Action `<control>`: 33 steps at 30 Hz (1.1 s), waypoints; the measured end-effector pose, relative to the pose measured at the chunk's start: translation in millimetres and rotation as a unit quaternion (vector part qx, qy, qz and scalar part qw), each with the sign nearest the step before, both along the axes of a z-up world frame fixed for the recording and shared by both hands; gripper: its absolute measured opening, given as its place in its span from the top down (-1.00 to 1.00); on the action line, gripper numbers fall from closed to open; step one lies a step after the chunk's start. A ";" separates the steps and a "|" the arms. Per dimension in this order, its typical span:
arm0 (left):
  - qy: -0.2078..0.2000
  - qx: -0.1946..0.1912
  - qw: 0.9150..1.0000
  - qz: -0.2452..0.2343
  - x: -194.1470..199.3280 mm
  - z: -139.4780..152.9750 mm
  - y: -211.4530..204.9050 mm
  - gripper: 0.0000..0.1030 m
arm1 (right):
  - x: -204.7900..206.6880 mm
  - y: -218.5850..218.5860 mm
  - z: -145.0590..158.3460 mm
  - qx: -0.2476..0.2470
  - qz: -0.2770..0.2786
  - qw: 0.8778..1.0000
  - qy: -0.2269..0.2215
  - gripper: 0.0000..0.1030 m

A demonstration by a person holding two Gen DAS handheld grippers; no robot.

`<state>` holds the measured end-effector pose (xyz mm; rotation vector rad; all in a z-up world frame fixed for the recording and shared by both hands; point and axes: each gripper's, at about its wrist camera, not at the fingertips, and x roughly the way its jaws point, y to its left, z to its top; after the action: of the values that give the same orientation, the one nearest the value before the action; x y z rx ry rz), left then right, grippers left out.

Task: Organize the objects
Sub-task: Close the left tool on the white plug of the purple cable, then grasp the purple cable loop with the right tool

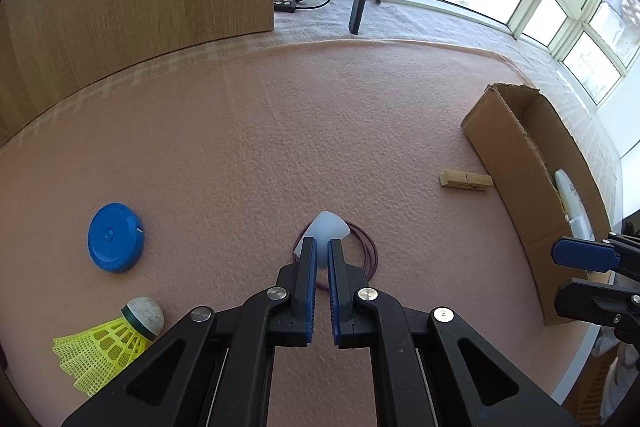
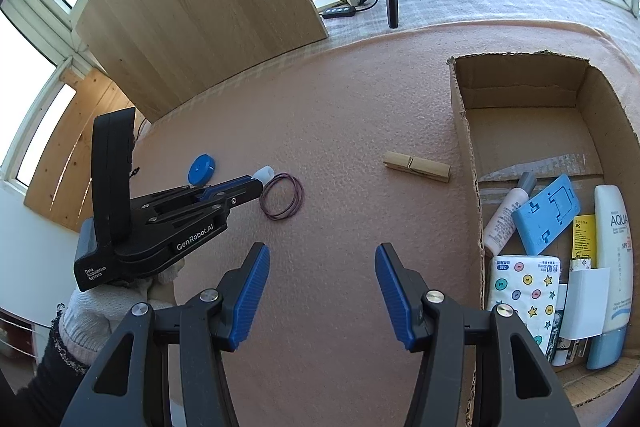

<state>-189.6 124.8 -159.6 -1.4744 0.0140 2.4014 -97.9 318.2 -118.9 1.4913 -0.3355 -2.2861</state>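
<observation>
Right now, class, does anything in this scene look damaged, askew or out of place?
The cardboard box has ragged, torn top edges. The wooden clothespin, purple elastic loop, blue round case and yellow shuttlecock lie loose on the mat outside it. Nothing looks spilled.

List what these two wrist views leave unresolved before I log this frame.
- White cap, left wrist view: its near end is hidden between the left gripper jaws.
- Cardboard box, left wrist view: contents mostly hidden by its wall.
- Sunscreen tube, right wrist view: small print unreadable.
- Shuttlecock: absent from right wrist view.
</observation>
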 end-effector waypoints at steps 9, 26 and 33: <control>-0.004 0.003 0.999 0.037 11.1 -3.0 -24.8 0.89 | -23.8 -41.9 -23.8 0.016 0.045 0.999 -0.017 -0.02; -0.017 0.022 0.996 0.079 14.8 -15.4 -57.7 0.89 | -58.6 -120.3 -62.3 0.129 0.143 0.981 0.006 -0.09; -0.020 0.026 0.996 0.087 13.5 -18.5 -64.2 0.89 | -62.1 -133.9 -66.0 0.168 0.174 0.970 0.029 -0.02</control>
<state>-176.1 60.6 -178.1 -1.5581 -0.1920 2.4865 -160.0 184.4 -184.9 1.4911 0.3251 -2.1641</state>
